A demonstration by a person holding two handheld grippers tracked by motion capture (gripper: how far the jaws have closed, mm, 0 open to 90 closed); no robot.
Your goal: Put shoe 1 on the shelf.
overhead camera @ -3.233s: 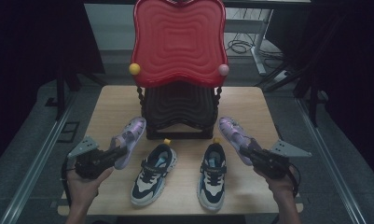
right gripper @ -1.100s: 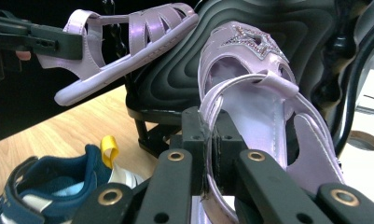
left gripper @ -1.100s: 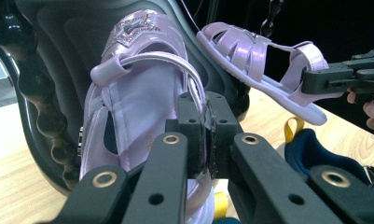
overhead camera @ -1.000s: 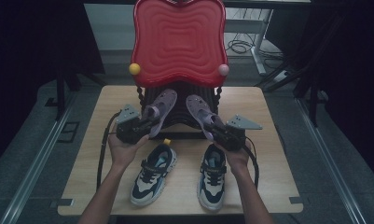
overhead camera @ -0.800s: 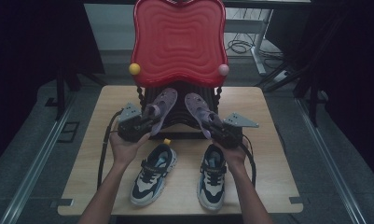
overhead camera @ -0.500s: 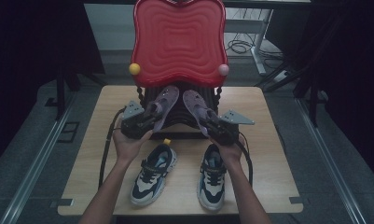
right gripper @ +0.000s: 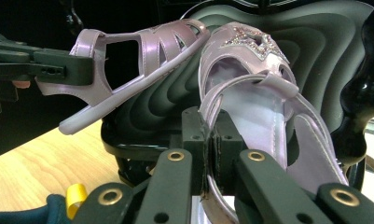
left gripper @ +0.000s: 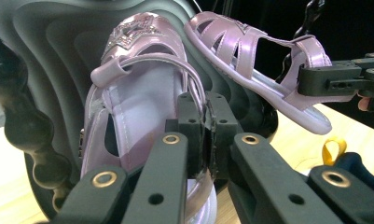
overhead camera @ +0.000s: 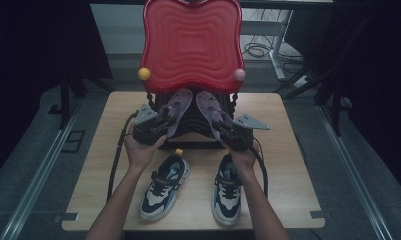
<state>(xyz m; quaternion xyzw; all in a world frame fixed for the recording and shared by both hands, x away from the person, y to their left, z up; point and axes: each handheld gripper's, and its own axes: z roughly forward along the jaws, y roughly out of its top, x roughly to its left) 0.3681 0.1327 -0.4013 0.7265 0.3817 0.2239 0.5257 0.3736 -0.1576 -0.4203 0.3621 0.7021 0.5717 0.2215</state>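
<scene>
L gripper (overhead camera: 155, 131): jaws together, clamped on heel strap of the left sandal (overhead camera: 175, 111); in left gripper view the pads (left gripper: 190, 122) pinch the strap edge w/ no gap.
R gripper (overhead camera: 227, 134): same, jaws closed tight on heel strap of the right sandal (overhead camera: 209, 110); in right gripper view strap runs down between the two pads (right gripper: 194, 135).
Left sandal: lilac, glitter star on toe piece (left gripper: 134, 38); held off the table, toe up & fwd, lying against the dark ribbed seat (overhead camera: 190, 122) of the little chair.
Right sandal: lilac, same glitter star (right gripper: 254, 41); held up too, toe tilted toward the other one; toes near each other, can't tell if touching.
Where: both sandals over the table's far-middle part, just in front of the red backrest (overhead camera: 190, 45).
Chair: at far edge of table (overhead camera: 293, 165), centre; black beaded posts, yellow ball (overhead camera: 144, 74) at one side, pink ball (overhead camera: 239, 74) at the other.
Sneakers: pair on near half of table; left sneaker (overhead camera: 165, 186) w/ yellow heel loop, right sneaker (overhead camera: 228, 192) near the front edge; both flat on soles, toes to the near edge.
Hands: left hand (overhead camera: 140, 150) & right hand (overhead camera: 243, 157) come in from near edge, each behind its gripper.
Cables: trail from each gripper back toward near edge.
</scene>
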